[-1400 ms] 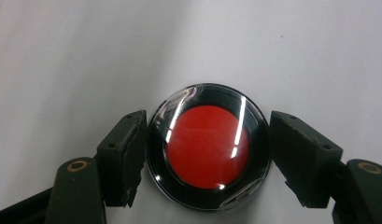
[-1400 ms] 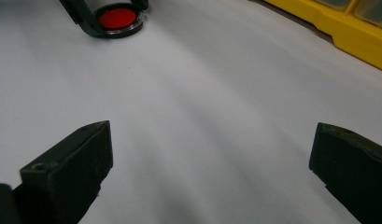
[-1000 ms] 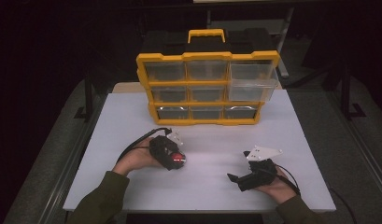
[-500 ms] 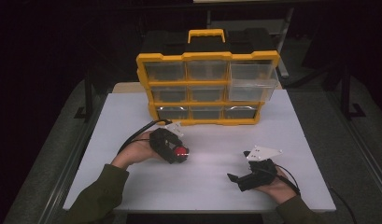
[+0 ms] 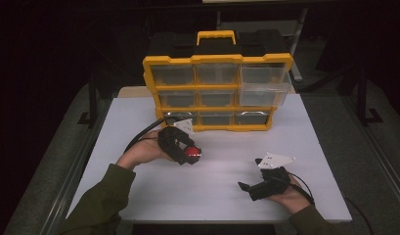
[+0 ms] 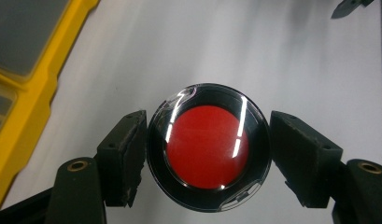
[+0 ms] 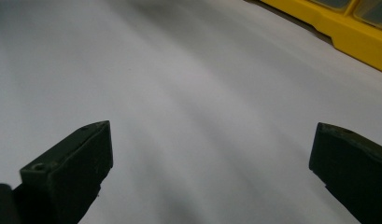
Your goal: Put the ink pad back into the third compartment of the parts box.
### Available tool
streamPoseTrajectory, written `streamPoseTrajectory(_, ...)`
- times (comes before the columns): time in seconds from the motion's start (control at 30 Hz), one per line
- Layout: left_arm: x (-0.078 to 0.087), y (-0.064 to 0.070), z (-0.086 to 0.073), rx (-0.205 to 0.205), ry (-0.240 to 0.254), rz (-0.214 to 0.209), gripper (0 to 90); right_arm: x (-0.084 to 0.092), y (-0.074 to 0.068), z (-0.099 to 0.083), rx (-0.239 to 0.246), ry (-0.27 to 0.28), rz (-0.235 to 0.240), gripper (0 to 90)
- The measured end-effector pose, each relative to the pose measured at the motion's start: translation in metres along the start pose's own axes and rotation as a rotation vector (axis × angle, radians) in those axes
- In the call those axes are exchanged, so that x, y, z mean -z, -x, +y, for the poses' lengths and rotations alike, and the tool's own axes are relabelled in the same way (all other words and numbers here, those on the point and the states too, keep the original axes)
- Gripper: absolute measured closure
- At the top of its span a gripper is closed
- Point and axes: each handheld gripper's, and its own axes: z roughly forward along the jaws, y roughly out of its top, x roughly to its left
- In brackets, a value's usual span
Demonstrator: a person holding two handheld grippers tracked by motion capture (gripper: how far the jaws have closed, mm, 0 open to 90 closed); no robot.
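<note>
While your left gripper [image 5: 190,152] clamps the red disc [image 6: 208,147] above the table [image 5: 227,196], at 7 o'clock from the organizer [image 5: 217,93], your right gripper [image 5: 246,187] rests at 4 o'clock of the disc, jaws wide apart, holding nothing.

Yellow drawer organizer [image 5: 217,93] at white table's [image 5: 139,132] far edge; one drawer [image 5: 263,93] protruding.

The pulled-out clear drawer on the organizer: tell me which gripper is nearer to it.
Right, narrowly. The right gripper rests on the table below the clear drawer; the left gripper, clamping a red disc, sits off to the drawer's left.
</note>
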Motion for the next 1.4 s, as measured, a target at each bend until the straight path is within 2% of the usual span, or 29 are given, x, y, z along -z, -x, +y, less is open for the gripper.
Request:
streamPoseTrajectory(0.63, 0.024, -0.006, 0.028, -0.03, 0.036, -0.012, 29.8, 0.0, 0.0, 0.0, -0.001, 0.001, -0.002, 0.0)
streamPoseTrajectory(1.0, 0.042, -0.011, 0.047, -0.024, 0.08, -0.026, 29.8, 0.001, 0.0, 0.0, -0.003, 0.003, -0.002, 0.0)
streamPoseTrajectory(1.4, 0.064, -0.017, 0.075, -0.03, 0.135, -0.045, 29.7, 0.001, 0.0, 0.0, -0.006, 0.005, 0.001, 0.0)
